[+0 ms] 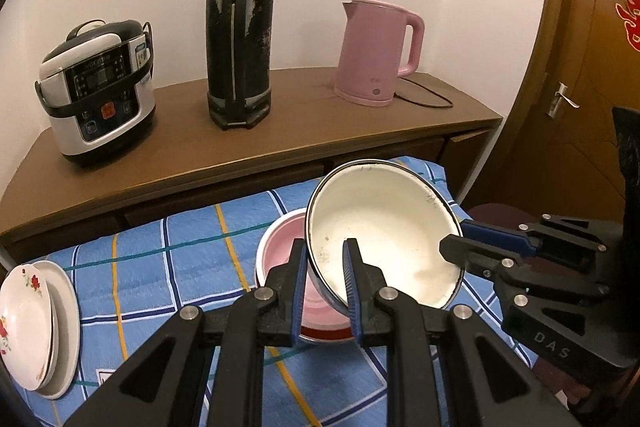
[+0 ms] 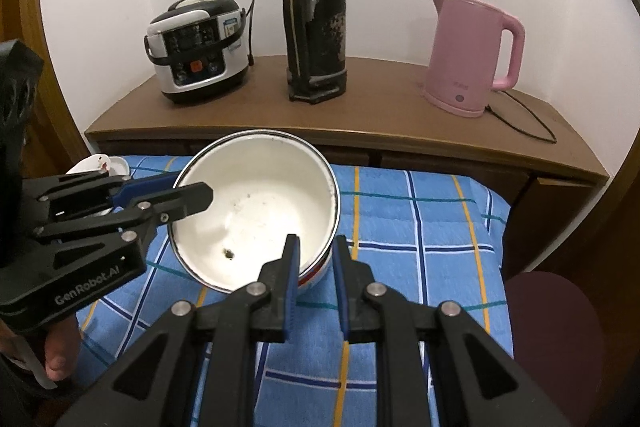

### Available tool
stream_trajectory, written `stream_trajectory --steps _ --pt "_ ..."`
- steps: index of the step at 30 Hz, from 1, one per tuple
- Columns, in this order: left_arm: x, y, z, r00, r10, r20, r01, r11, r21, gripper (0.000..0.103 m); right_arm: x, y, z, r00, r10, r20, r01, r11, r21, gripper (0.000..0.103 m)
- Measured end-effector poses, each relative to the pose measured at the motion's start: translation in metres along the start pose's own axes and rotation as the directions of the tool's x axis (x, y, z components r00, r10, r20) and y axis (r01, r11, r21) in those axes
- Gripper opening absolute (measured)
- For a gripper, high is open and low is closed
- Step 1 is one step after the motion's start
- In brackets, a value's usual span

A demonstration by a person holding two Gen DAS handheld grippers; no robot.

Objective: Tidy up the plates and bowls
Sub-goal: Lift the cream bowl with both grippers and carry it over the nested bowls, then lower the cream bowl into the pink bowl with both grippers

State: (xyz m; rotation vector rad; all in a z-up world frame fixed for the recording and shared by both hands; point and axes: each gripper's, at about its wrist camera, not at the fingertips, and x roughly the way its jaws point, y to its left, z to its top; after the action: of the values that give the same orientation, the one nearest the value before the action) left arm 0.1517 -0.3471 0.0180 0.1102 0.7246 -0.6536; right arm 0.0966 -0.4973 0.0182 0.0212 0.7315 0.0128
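Note:
A white enamel bowl [image 1: 384, 231] with a dark rim is tilted over a pink bowl [image 1: 282, 255] on the blue checked cloth. My left gripper [image 1: 326, 259] straddles the white bowl's left rim, one finger inside and one outside, shut on it. My right gripper [image 1: 456, 239] grips the opposite rim. In the right wrist view the white bowl [image 2: 260, 207] sits between my right gripper [image 2: 316, 251], which pinches its near right rim, and my left gripper [image 2: 192, 187] on its left rim. Floral plates [image 1: 28, 319] are stacked at the far left.
A wooden cabinet [image 1: 280, 139] behind the cloth carries a rice cooker [image 1: 98, 95], a tall black thermos [image 1: 240, 27] and a pink kettle [image 1: 376, 55] with its cord. A wooden door [image 1: 580, 67] is at the right. A dark round stool [image 2: 556, 327] stands at the right.

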Motion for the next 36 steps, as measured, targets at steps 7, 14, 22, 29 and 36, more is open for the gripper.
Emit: stream_trajectory --steps 7,14,22,29,36 --pt "0.014 0.015 0.005 1.000 0.006 -0.003 -0.006 1.000 -0.004 0.020 0.015 0.006 0.008 1.000 0.001 -0.016 -0.001 1.000 -0.009 0.017" --pt "0.032 0.027 0.000 1.000 -0.011 -0.029 0.011 1.000 -0.020 0.020 0.030 0.008 0.005 0.999 -0.008 -0.047 0.007 1.000 -0.015 0.017" --pt "0.034 0.031 -0.002 0.999 -0.025 -0.022 0.024 0.999 -0.024 0.020 0.037 0.010 0.008 0.998 -0.022 -0.060 0.021 1.000 -0.019 0.017" --pt "0.041 0.032 -0.004 0.999 -0.036 -0.030 0.035 0.999 -0.028 0.020 0.038 0.011 0.009 0.998 -0.035 -0.061 0.034 0.999 -0.024 0.019" --pt "0.044 0.035 -0.005 0.998 -0.043 -0.036 0.042 0.998 -0.036 0.020 0.040 0.011 0.009 0.997 -0.039 -0.066 0.037 0.999 -0.031 0.019"
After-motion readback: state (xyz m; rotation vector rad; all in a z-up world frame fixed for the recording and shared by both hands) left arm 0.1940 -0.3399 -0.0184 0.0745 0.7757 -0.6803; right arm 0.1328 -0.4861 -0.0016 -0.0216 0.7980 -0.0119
